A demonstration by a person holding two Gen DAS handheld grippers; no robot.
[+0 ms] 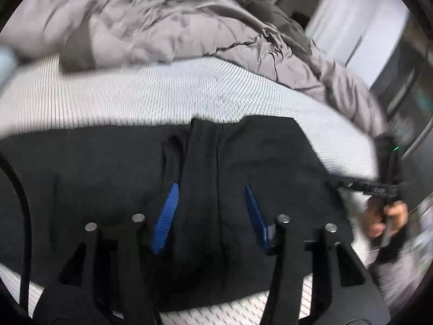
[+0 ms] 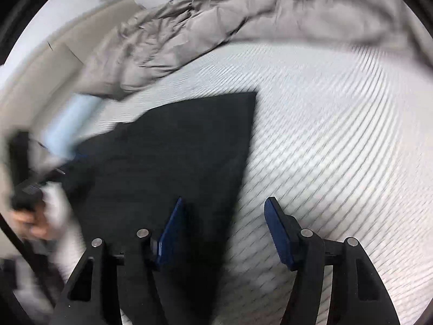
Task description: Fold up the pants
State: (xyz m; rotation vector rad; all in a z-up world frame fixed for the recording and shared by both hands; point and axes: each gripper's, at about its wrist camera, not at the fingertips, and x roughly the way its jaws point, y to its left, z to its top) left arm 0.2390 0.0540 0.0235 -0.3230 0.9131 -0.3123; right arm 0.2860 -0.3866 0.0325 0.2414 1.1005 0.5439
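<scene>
Black pants [image 1: 243, 162] lie folded flat on a white ribbed mattress [image 1: 162, 94]. My left gripper [image 1: 211, 189] is open and empty, hovering over the middle of the pants with a lengthwise crease between its blue pads [image 1: 166, 216]. In the right wrist view the pants [image 2: 176, 157] end in a square corner at the upper right. My right gripper [image 2: 224, 205] is open and empty over their right edge, left pad [image 2: 171, 233] above the cloth, right pad above the mattress [image 2: 338, 135]. The right gripper also shows in the left wrist view [image 1: 389, 189], held by a hand.
A crumpled grey duvet [image 1: 189, 32] is bunched along the far side of the bed, also in the right wrist view [image 2: 189, 32]. A pale blue object [image 2: 70, 124] lies blurred at the pants' left end. Room furniture stands beyond the bed at right [image 1: 400, 81].
</scene>
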